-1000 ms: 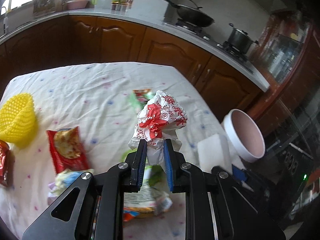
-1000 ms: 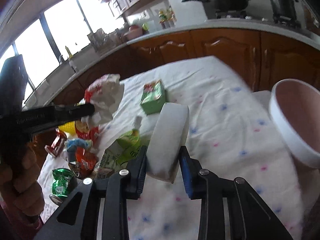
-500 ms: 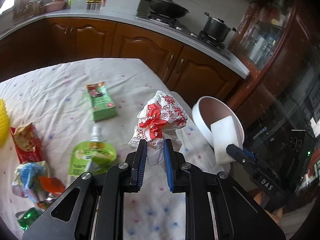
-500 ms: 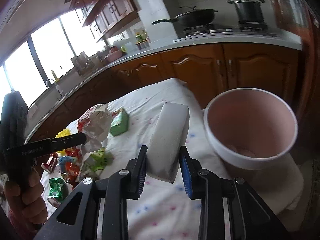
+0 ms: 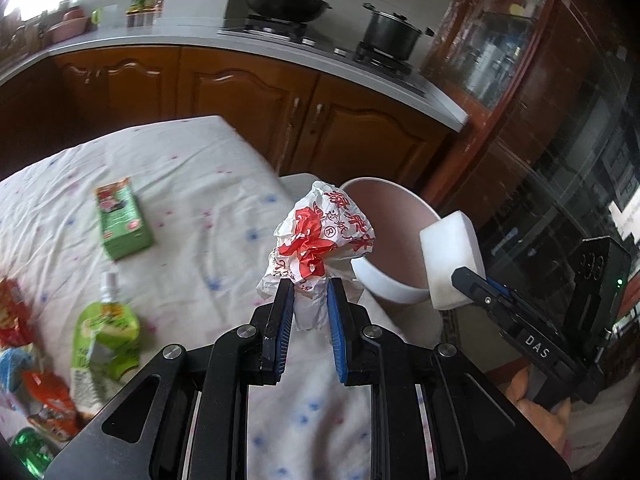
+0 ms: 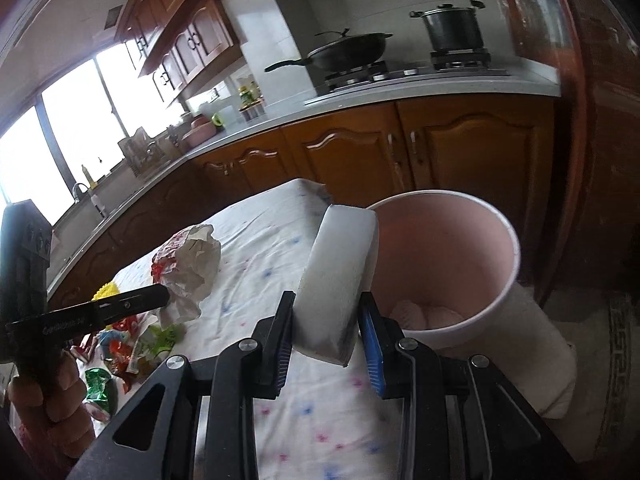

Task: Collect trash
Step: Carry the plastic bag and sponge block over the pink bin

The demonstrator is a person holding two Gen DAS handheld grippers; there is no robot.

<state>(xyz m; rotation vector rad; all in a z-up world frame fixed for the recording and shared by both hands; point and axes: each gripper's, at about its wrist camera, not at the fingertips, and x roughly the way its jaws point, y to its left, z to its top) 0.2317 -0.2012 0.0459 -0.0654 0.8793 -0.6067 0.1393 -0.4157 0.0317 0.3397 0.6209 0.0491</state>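
Note:
My left gripper [image 5: 308,286] is shut on a crumpled white paper wrapper with red print [image 5: 320,236], held up just left of the pink-lined white bin [image 5: 396,292]. In the right wrist view that wrapper [image 6: 188,264] hangs from the left gripper [image 6: 160,296] over the table. My right gripper [image 6: 326,300] is shut on a white foam block [image 6: 340,276], which stands beside the bin [image 6: 448,264] at its left rim. The left wrist view shows the same block [image 5: 450,256] at the bin's right rim. Some pale trash lies at the bin's bottom.
On the flowered tablecloth [image 5: 192,216] lie a green carton [image 5: 122,220], a green drink pouch [image 5: 106,328] and several snack wrappers [image 5: 24,360] at the left. Wooden cabinets [image 5: 240,88] with a wok and a pot stand behind. A hand [image 6: 44,384] holds the left gripper.
Both grippers have swung from over the table toward the bin with their loads. The bin now looms large in both views, and the table trash has slid off to the left.

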